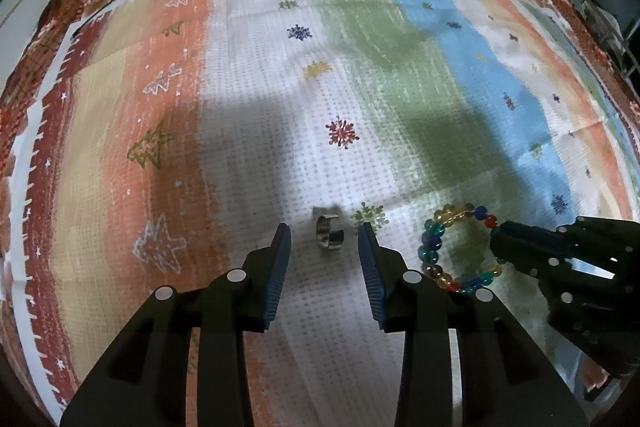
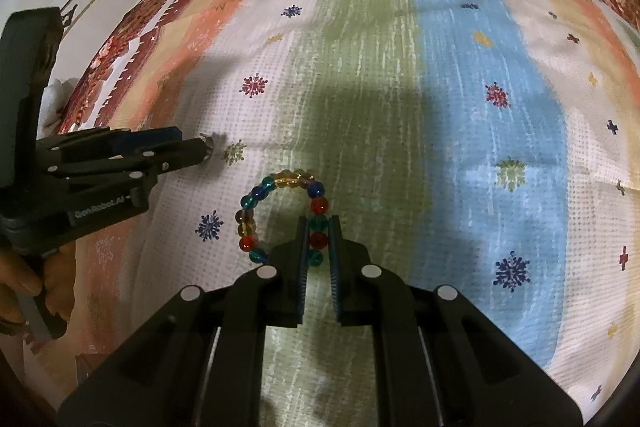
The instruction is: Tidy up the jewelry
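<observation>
Right claw (image 2: 319, 239) is clamped on the beaded bracelet (image 2: 280, 215), which lies on the striped cloth (image 2: 460, 107) over the surface; beads can be squeezed out sideways if it is lifted. Left claw (image 1: 325, 239) is parted, nothing gripped; the open silver ring (image 1: 329, 233) lies on the cloth between its pads, untouched. A closing pinch on that curved metal can flick it away or snag the weave.

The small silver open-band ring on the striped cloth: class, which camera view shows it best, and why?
The left wrist view: the small silver open-band ring lies in full sight between the open left gripper fingers, untouched. In the right wrist view, that gripper's finger hides most of it; only an edge shows.
</observation>
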A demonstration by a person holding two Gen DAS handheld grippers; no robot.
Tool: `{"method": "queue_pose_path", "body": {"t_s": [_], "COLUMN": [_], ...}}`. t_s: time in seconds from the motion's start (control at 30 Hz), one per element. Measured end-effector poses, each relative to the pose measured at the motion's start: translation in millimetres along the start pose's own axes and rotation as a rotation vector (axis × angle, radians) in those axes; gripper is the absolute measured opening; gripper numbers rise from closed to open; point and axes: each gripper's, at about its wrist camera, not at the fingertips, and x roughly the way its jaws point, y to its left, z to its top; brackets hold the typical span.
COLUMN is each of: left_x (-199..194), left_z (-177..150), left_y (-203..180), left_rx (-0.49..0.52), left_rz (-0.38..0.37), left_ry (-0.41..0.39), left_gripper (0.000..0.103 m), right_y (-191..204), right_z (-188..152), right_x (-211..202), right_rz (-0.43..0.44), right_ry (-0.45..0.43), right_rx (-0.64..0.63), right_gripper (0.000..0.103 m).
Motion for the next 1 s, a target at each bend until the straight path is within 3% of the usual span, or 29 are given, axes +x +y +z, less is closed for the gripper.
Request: {"method": "queue_pose_path", "body": {"t_s": [0.17,0.37,1.0], "left_x": [5,10,-6], "left_z": [-2,-4,-6], "left_y": [-2,-2,4], "left_rx": [0.008,0.018,-0.010], "left_rz": [0.013,0.015,0.015], "left_ry": [0.010,0.014,-0.020], "left_gripper": [0.034,0.008,0.008], "right_y": [0,0,7], "right_z": [0,-1,-2], "right_x": [2,3,-10], "right_rz": [0.000,0.004,0.007], "right_ry": [0.004,0.008,-0.015], "right_rx": [-0.003,-0.004,-0.019], "right_gripper": [0.011,0.011,0.011]}}
